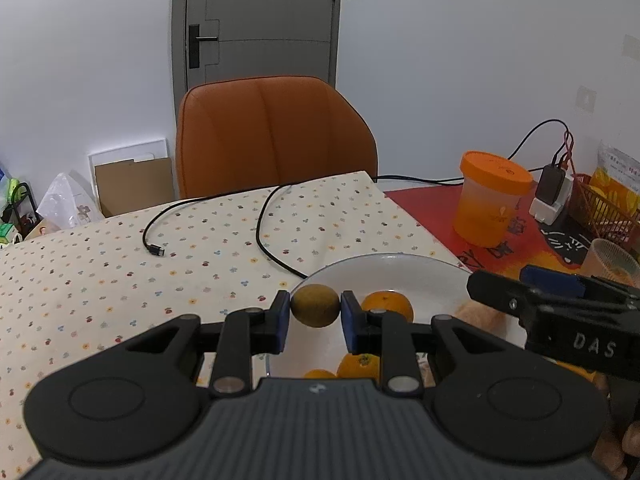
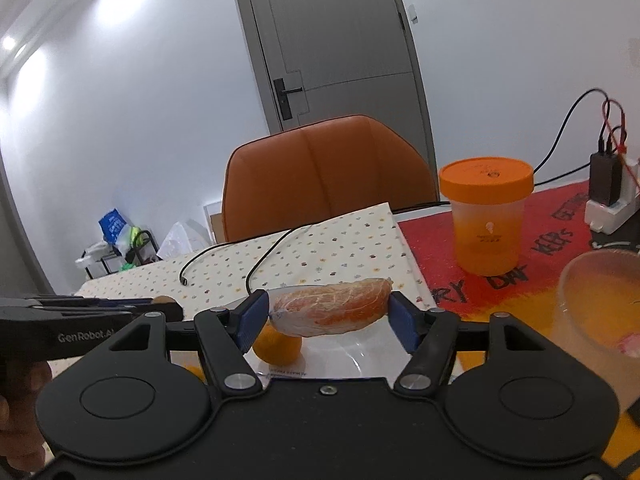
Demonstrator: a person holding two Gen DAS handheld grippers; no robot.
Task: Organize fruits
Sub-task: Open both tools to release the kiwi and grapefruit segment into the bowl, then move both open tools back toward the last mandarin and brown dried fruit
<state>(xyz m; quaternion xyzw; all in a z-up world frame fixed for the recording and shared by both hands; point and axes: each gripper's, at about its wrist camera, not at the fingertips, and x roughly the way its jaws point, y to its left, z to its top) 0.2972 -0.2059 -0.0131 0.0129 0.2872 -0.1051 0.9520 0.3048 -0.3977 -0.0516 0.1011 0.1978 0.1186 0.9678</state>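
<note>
The left gripper (image 1: 315, 316) is clamped on one small round brownish-green fruit (image 1: 315, 305), its two blue pads pressed against the fruit's left and right sides, holding it above the near-left rim of one round white plate (image 1: 420, 276). Beyond its right finger, one whole orange (image 1: 387, 305) lies on the plate. Below the jaws, close to the tool's body, two more pieces of orange fruit show: one with a dark stem end (image 1: 359, 365) and one only partly seen (image 1: 319, 373).

The right gripper (image 2: 326, 316) stands with its jaws wide, and one peeled, plastic-wrapped orange-pink citrus segment (image 2: 330, 306) spans the gap between its blue pads. The left pad appears to touch the wrapped end; whether the right pad presses on the other end cannot be told. Under the segment, just below the left finger, one orange rests on the plate (image 2: 348, 350).

In the right wrist view the left gripper's black body lies off to the left, with part of a hand (image 2: 20, 408) beneath it.

Ahead of both tools, on the patterned tablecloth (image 1: 120, 272), run two loops of black cable (image 1: 264, 236). To the front right stands one translucent tub with an orange lid (image 1: 490, 196), on a red mat (image 2: 532, 240). One clear glass cup (image 2: 596, 304) sits right of the right gripper. One orange leather chair (image 1: 276, 136) stands behind the table.
</note>
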